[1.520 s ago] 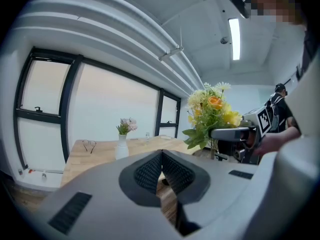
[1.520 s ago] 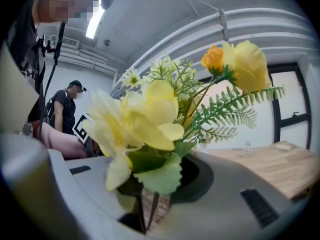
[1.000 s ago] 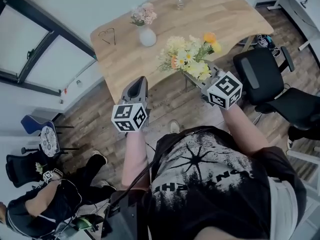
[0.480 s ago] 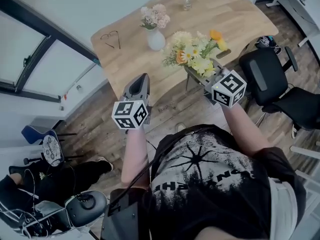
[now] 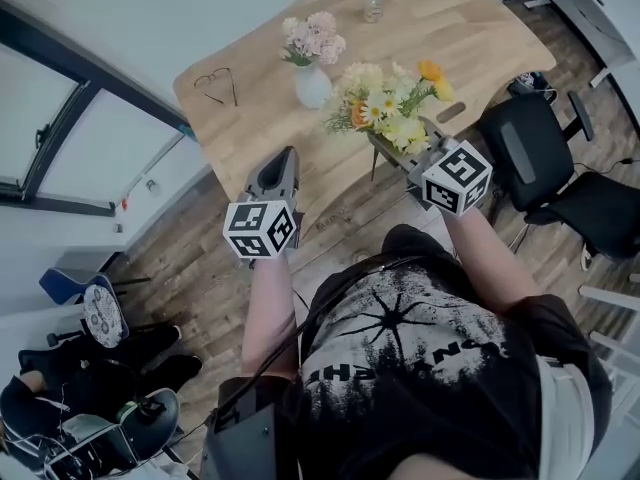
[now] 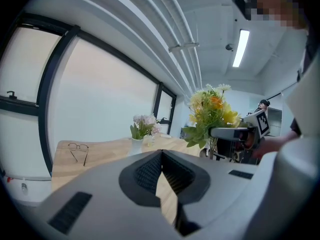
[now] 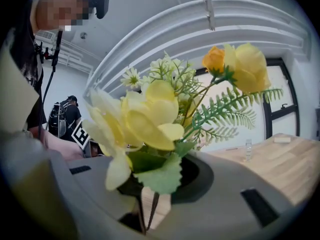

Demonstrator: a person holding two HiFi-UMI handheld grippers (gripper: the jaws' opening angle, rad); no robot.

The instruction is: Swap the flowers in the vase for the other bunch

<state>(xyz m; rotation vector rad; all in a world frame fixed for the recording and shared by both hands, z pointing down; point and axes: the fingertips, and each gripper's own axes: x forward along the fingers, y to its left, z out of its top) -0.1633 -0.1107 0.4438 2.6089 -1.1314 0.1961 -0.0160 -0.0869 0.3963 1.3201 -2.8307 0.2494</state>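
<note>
Left gripper (image 5: 287,156): jaws fully together, nothing between them, held out level in front of the person. Right gripper (image 5: 393,150): jaws partly closed, clamped on the thin stems (image 7: 149,208) of the yellow bouquet (image 5: 390,108). The blooms and fern leaves stick up and out past the right gripper's tips, filling most of the right gripper view. The mix is yellow, cream and one orange flower.

White vase (image 5: 312,86) stands upright on the wooden table (image 5: 480,43), ahead of the left gripper and well apart from it. It is ahead and to the left of the right gripper. Pink flowers (image 5: 312,36) sit in the vase, not yet taken out. The held bouquet is near the vase, on its right side, not touching it.

From the left gripper, the right gripper and its bouquet are off to the right at about the same height. Eyeglasses (image 5: 218,80) lie flat on the table, ahead and left of the left gripper. Clear bottle (image 5: 373,3) stands far ahead of both grippers, beyond the vase. Black office chair (image 5: 535,153) is just to the right of the right gripper, off the table. Both grippers are side by side, apart.
</note>
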